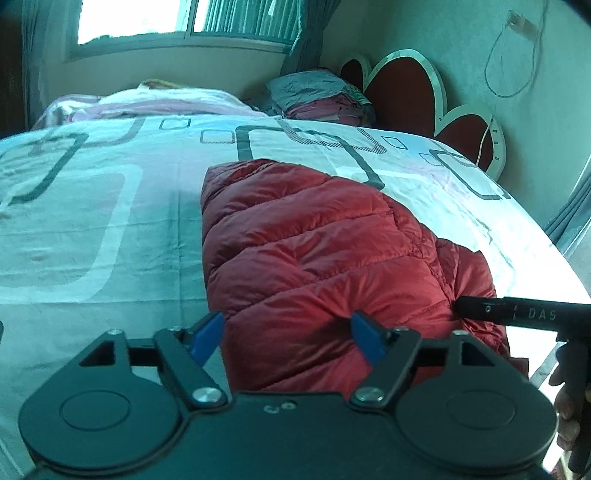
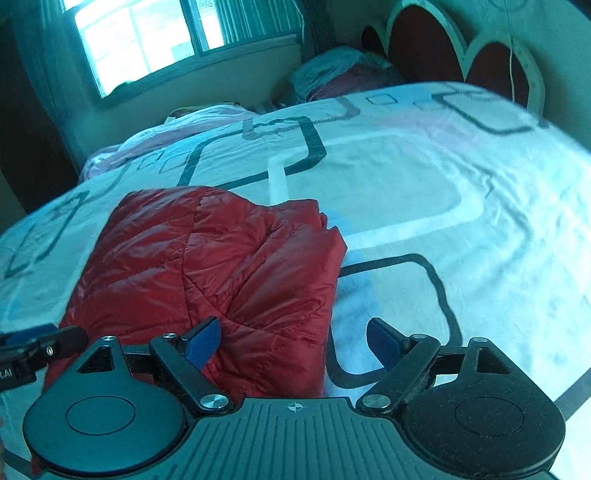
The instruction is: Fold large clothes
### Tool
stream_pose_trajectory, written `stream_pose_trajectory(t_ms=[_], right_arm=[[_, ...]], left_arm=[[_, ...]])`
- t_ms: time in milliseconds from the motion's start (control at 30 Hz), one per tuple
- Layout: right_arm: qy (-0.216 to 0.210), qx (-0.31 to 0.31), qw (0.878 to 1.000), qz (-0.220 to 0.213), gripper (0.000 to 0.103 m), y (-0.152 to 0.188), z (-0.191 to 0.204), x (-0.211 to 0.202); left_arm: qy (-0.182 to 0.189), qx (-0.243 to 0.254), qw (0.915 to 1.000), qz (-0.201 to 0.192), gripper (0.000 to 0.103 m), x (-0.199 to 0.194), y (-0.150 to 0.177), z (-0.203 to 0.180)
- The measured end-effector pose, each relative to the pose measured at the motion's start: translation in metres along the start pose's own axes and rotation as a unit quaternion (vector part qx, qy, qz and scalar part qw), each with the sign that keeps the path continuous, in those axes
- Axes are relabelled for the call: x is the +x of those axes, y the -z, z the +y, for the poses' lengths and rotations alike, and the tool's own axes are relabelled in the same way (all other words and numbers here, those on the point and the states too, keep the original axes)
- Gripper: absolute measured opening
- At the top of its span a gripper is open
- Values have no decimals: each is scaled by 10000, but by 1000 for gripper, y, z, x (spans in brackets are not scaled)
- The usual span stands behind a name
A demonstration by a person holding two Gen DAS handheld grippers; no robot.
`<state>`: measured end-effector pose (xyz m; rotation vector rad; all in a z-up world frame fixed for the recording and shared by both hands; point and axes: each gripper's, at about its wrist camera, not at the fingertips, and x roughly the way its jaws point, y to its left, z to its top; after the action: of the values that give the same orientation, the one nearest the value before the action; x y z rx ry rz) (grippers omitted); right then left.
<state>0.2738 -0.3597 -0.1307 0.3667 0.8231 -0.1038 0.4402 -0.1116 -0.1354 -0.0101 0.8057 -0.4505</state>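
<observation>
A red quilted down jacket (image 1: pixel 314 251) lies folded into a long bundle on the bed; it also shows in the right wrist view (image 2: pixel 221 266). My left gripper (image 1: pixel 288 332) is open, its blue fingertips (image 1: pixel 207 334) straddling the jacket's near left edge, just above it. My right gripper (image 2: pixel 293 343) is open over the jacket's near right corner, with one fingertip (image 2: pixel 203 343) over the fabric and the other over the bedsheet. The right gripper's black body shows at the right in the left wrist view (image 1: pixel 517 312), against the jacket's right edge.
The bed's white sheet (image 1: pixel 110 221) with grey and pink rounded squares spreads around the jacket. A pink blanket (image 1: pixel 166 105) and stacked pillows (image 1: pixel 317 96) lie at the far end. A red petal headboard (image 1: pixel 406 92) and a window (image 1: pixel 166 18) stand behind.
</observation>
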Motion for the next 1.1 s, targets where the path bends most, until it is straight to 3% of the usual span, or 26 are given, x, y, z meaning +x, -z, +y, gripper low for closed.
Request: stream_pose_trajectory(t_ms=[33, 67, 300, 400, 467, 500, 533, 667, 733, 867, 1100], right_arm=[[-47, 125, 9999, 43, 101, -2, -5, 3], [-152, 238, 9996, 80, 102, -3, -10, 4], [-983, 1085, 9875, 591, 102, -5, -41, 37], [-1079, 1016, 9871, 599, 102, -5, -40, 42], [-1062, 895, 9884, 612, 101, -5, -36, 42], [-1144, 844, 9879, 622, 89, -5, -35, 43], [-1280, 870, 9856, 680, 71, -6, -34, 45], [-1455, 1135, 9794, 821, 52, -6, -33, 46], [-1624, 1299, 9749, 800, 34, -5, -34, 41], [-1633, 1138, 9782, 588, 27, -9, -19, 24], [-1966, 985, 9739, 564, 26, -7, 21, 5]], left_arm=[[67, -69, 9999, 50, 81, 2, -1, 3], [121, -124, 9998, 91, 83, 4, -2, 6], [591, -449, 9967, 330, 92, 26, -3, 19], [732, -487, 9955, 361, 92, 35, 0, 21], [805, -564, 9945, 356, 85, 38, 2, 22], [813, -576, 9945, 336, 81, 37, 3, 22], [806, -550, 9947, 311, 79, 36, 4, 22], [785, -589, 9949, 243, 66, 31, 3, 20], [773, -545, 9954, 178, 57, 25, 3, 18], [718, -479, 9963, 37, 41, 8, 2, 14], [389, -476, 9978, -257, 37, -46, 1, 30]])
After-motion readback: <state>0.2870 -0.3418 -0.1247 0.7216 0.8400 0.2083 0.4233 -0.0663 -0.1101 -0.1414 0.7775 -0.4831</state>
